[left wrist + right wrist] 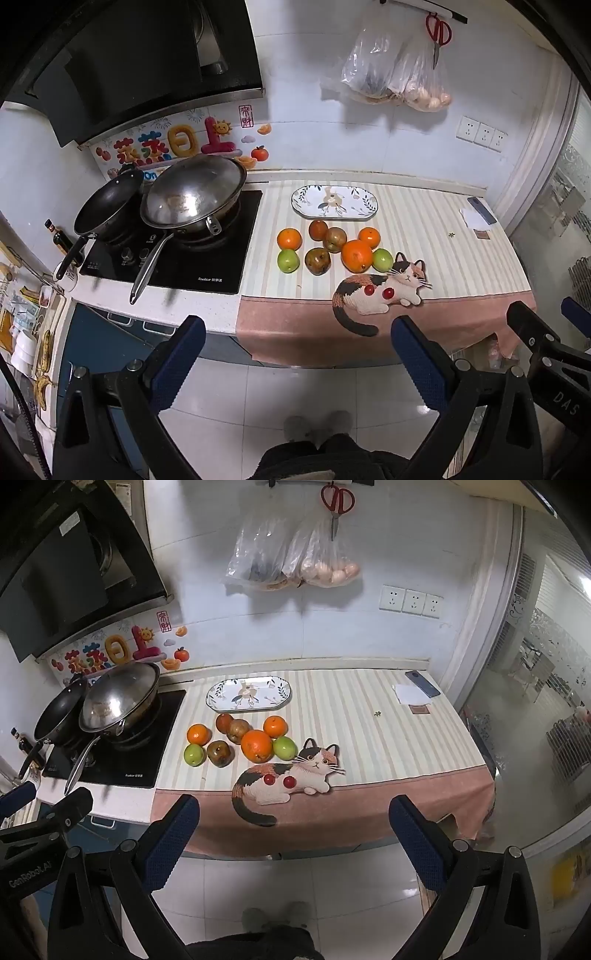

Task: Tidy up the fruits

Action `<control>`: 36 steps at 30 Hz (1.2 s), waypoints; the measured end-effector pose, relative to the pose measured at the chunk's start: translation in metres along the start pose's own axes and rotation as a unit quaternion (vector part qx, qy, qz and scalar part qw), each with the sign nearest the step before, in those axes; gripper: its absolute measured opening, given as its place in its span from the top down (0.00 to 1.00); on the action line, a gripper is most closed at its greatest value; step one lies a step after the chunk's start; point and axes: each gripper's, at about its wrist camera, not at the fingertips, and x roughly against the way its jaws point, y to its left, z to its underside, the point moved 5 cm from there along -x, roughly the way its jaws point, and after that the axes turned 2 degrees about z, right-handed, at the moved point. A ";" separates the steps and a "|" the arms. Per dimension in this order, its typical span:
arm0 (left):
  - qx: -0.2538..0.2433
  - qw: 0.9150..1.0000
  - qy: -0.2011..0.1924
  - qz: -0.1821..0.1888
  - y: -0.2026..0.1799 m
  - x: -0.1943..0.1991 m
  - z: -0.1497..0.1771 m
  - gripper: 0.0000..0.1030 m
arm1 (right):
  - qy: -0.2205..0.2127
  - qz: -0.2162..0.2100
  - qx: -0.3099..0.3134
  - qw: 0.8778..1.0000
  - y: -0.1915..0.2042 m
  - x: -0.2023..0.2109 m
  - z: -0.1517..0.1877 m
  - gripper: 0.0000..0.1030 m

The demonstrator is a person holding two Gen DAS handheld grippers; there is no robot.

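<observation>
The left gripper [297,341] and the right gripper [293,819] are both hanging over the floor in front of the counter, each with its blue-padded jaws standing wide and gripping nothing. The fruits are lying in a loose cluster on the striped cloth [424,229]: a large orange [356,254], two smaller oranges, two green apples [287,260] and three brownish fruits. They are sitting just in front of the oval white floral plate [369,206], right of the steel wok [194,195].

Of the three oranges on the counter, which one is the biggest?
The big orange in the front row, touching the right-hand green fruit just behind the cat mat. The other two oranges are clearly smaller.
</observation>
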 end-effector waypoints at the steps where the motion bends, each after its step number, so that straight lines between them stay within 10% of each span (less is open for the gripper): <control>1: -0.001 1.000 -0.001 -0.001 0.000 0.000 0.000 0.00 | 0.001 0.002 0.001 1.000 0.000 0.000 0.000 0.00; 36: -0.006 1.000 0.000 -0.002 -0.010 0.006 -0.005 0.00 | -0.003 -0.010 -0.002 1.000 -0.007 0.001 -0.005 0.00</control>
